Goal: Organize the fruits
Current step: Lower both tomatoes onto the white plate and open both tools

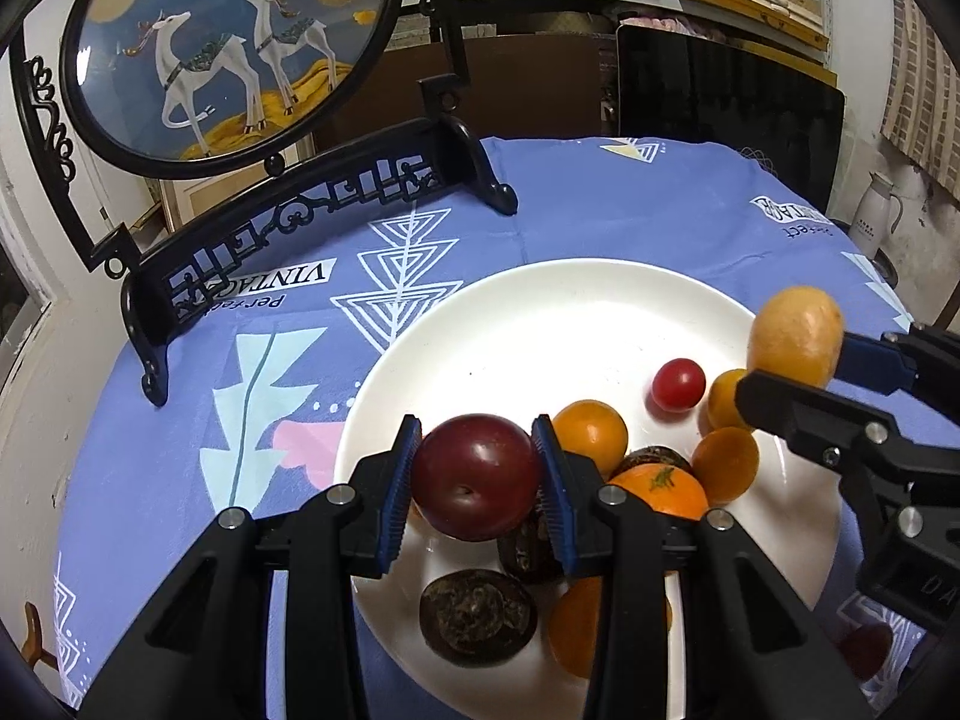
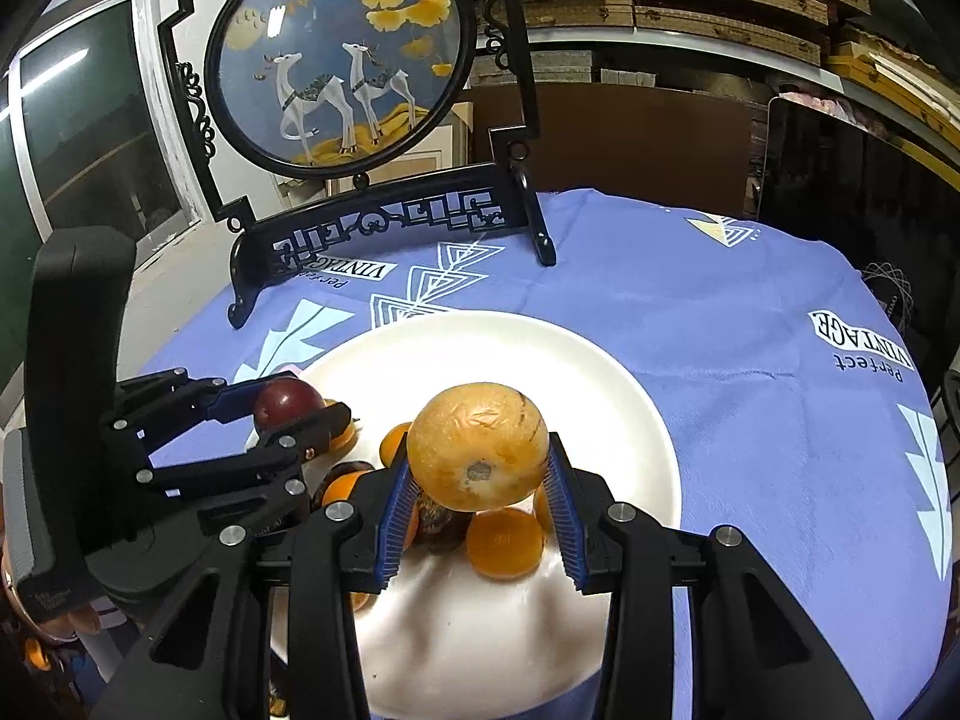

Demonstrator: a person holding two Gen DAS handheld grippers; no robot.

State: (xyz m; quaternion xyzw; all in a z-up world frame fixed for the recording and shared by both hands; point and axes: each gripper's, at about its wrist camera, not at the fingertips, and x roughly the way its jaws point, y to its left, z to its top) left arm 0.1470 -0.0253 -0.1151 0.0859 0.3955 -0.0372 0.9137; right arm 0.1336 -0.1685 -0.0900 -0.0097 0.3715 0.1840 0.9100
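Observation:
My left gripper (image 1: 477,468) is shut on a dark red plum (image 1: 477,477), held just above the near part of a white plate (image 1: 540,312). From the right wrist view the same left gripper (image 2: 300,402) and plum (image 2: 282,399) show at the plate's left edge. Between the blue pads of my right gripper (image 2: 480,474) sits a yellow-brown round fruit (image 2: 477,447), gripped above the plate (image 2: 540,354). In the left wrist view that fruit (image 1: 795,330) and the right gripper (image 1: 798,360) hang over the plate's right rim. Several oranges (image 1: 591,435), a small red tomato (image 1: 678,384) and dark wrinkled fruits (image 1: 477,615) lie on the plate.
A blue patterned cloth (image 1: 600,204) covers the round table. A black ornamental stand with a round deer picture (image 1: 228,48) rises at the back left of the table. A dark monitor (image 1: 726,120) and a white jug (image 1: 876,216) stand beyond the far edge.

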